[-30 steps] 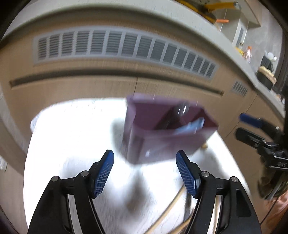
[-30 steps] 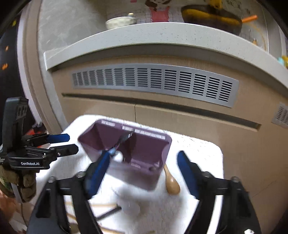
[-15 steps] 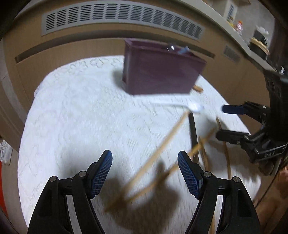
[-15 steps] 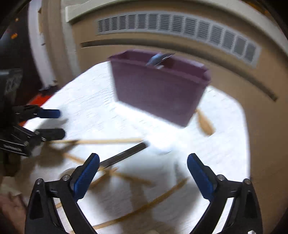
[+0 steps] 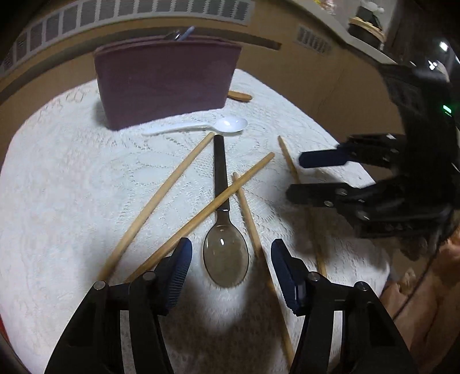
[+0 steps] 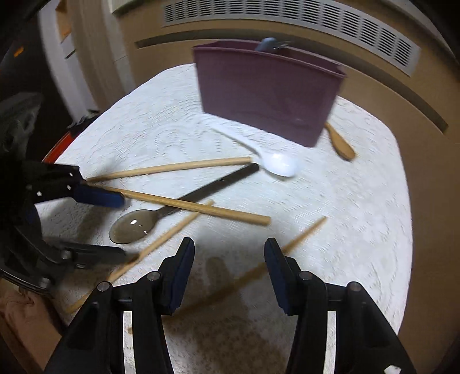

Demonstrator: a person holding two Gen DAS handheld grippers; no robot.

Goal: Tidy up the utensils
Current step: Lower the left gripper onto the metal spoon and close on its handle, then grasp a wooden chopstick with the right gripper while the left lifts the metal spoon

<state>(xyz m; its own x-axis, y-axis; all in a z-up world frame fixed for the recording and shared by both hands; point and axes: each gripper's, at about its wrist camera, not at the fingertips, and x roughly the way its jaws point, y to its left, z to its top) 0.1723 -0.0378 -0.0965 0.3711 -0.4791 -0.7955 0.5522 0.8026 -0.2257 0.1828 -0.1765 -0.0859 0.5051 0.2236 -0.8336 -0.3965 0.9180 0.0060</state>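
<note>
A purple utensil holder (image 5: 166,80) stands at the back of the white lace cloth (image 5: 63,201), with a couple of utensils in it. In front lie a white plastic spoon (image 5: 201,126), a dark spoon with a black handle (image 5: 224,230) and several wooden chopsticks (image 5: 161,195). My left gripper (image 5: 230,270) is open, low over the dark spoon's bowl. My right gripper (image 6: 228,269) is open and empty above a chopstick (image 6: 299,238); it shows at the right in the left wrist view (image 5: 310,178). The holder (image 6: 267,92), white spoon (image 6: 276,164) and dark spoon (image 6: 138,224) also show in the right wrist view.
A small wooden spoon (image 6: 340,143) lies at the holder's right end. Wooden cabinet fronts with a vent grille (image 6: 287,20) rise behind the table. The cloth's edge drops away on the right (image 6: 402,230).
Both grippers have tilted down and come lower toward the tabletop; the holder has moved up in view, and the spoons and chopsticks have come into view. Both stay open.
</note>
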